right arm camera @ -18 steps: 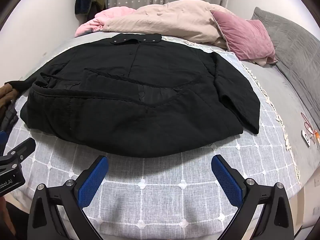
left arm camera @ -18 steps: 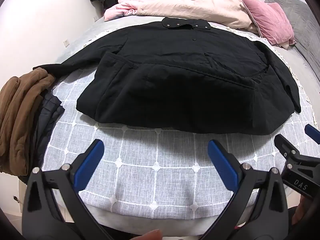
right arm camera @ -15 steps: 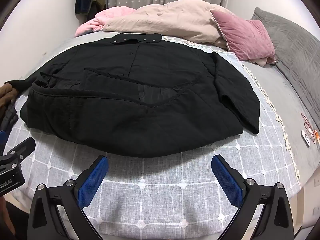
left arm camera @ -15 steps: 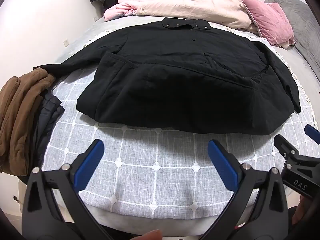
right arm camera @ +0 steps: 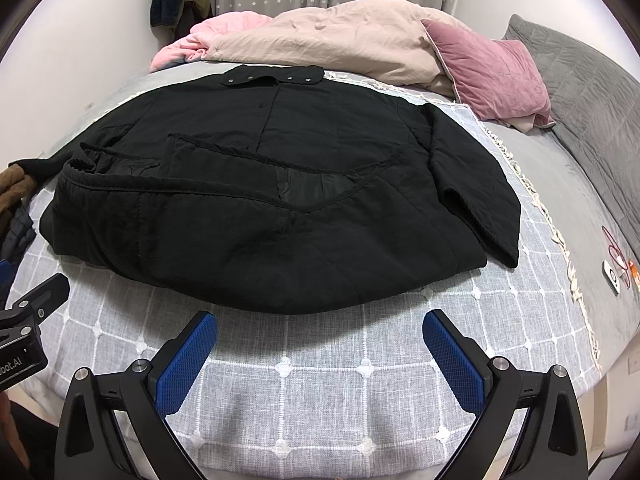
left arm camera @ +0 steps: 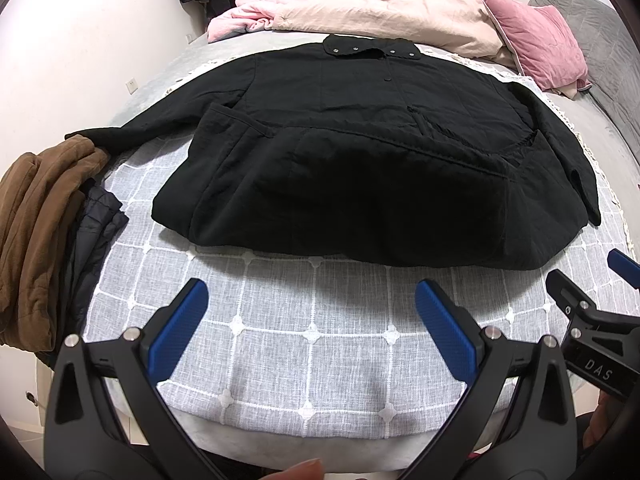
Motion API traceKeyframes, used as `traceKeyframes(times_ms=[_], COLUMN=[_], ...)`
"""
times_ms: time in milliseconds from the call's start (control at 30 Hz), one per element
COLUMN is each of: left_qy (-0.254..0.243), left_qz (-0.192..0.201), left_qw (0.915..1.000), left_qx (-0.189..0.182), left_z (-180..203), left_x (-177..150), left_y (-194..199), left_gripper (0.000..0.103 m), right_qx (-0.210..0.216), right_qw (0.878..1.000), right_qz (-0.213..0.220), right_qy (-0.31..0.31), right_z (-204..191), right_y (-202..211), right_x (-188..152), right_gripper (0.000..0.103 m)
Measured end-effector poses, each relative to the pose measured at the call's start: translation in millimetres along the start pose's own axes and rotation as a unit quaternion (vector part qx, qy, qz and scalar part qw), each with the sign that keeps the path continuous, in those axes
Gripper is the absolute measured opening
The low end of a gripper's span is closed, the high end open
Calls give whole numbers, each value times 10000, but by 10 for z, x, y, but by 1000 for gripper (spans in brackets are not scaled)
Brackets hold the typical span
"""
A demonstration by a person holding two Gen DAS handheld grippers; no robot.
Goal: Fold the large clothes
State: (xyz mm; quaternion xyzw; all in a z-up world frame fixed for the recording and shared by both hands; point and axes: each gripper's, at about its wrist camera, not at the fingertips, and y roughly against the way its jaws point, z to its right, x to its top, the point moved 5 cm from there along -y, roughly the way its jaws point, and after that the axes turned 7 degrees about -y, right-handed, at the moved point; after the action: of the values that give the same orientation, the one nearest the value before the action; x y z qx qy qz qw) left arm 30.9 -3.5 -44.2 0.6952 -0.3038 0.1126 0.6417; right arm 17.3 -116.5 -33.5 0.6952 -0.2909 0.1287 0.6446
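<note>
The black coat [left arm camera: 360, 152] lies across the bed's checked grey cover [left arm camera: 312, 320], hem folded up over its body. Left gripper [left arm camera: 312, 312] and right gripper [right arm camera: 320, 344] hover near its folded edge, jaws spread, holding nothing. Brown garment [left arm camera: 36, 232] beside its sleeve is cut off by the frame edge.

Black left gripper [left arm camera: 312, 304] and right gripper [right arm camera: 320, 334], blue ribbed pads [left arm camera: 178, 326], silver screws, white "DAS" lettering.
</note>
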Motion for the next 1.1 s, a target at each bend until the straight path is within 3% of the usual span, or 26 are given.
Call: traceKeyframes(times_ms=[1100], left_qy=[-29], left_qz=[-17], left_qw=[10000], left_qx=[50], left_z=[-4], left_x=[-28], left_y=[-28], left_gripper=[103], right_qx=[5], right_qw=[10000], right_qz=[-22], right_qy=[-3], right_z=[-40], right_y=[-3], right_x=[-20], right_gripper=[103])
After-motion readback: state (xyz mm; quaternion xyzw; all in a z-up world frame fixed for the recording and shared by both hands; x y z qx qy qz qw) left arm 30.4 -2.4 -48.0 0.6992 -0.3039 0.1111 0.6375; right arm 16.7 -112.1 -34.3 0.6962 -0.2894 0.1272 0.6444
